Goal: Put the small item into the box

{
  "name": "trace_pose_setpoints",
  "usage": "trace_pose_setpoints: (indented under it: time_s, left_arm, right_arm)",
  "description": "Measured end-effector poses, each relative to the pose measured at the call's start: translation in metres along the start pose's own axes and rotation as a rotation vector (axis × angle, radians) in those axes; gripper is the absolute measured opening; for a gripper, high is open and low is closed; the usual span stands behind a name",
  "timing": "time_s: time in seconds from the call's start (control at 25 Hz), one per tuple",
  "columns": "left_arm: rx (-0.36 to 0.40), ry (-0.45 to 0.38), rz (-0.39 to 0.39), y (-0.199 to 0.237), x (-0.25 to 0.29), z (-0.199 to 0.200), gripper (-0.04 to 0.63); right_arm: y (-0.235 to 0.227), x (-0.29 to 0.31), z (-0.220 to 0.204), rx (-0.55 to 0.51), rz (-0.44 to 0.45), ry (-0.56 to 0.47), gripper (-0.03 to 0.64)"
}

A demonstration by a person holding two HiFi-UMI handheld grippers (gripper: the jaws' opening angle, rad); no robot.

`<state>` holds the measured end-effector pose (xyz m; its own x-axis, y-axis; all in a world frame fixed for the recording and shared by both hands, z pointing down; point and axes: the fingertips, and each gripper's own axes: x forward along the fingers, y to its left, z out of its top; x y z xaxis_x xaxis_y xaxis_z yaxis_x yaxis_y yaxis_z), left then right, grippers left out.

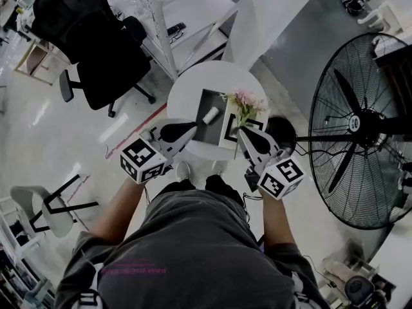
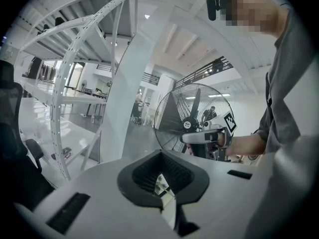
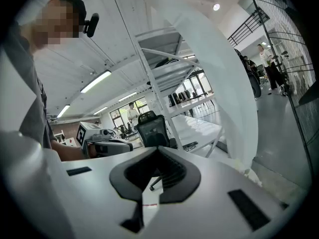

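The left gripper (image 1: 194, 128) and right gripper (image 1: 244, 133) are being held over the round table's (image 1: 187, 87) near edge, jaws closed and empty. The small white item (image 1: 210, 115) is being contained in the open box (image 1: 201, 132) at the table's centre.

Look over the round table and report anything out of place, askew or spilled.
Nothing stands out. The small white cylinder lies in the dark box on the round table, the flowers sit beside the box, and nothing looks spilled or broken.
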<state>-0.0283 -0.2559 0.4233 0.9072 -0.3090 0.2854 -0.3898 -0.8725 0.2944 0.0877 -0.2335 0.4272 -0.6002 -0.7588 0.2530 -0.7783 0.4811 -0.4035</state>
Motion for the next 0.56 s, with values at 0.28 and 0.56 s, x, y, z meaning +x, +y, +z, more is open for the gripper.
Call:
trace_pose_setpoints:
  time_s: [0.28, 0.56]
  left_arm:
    - [0.001, 0.009, 0.007, -0.003, 0.009, 0.000, 0.015]
    - [0.003, 0.016, 0.011, -0.005, 0.018, 0.000, 0.014]
  right_arm:
    - [-0.006, -0.002, 0.001, 0.002, 0.020, 0.008, 0.020]
    - [-0.012, -0.005, 0.001, 0.003, 0.030, 0.020, 0.021]
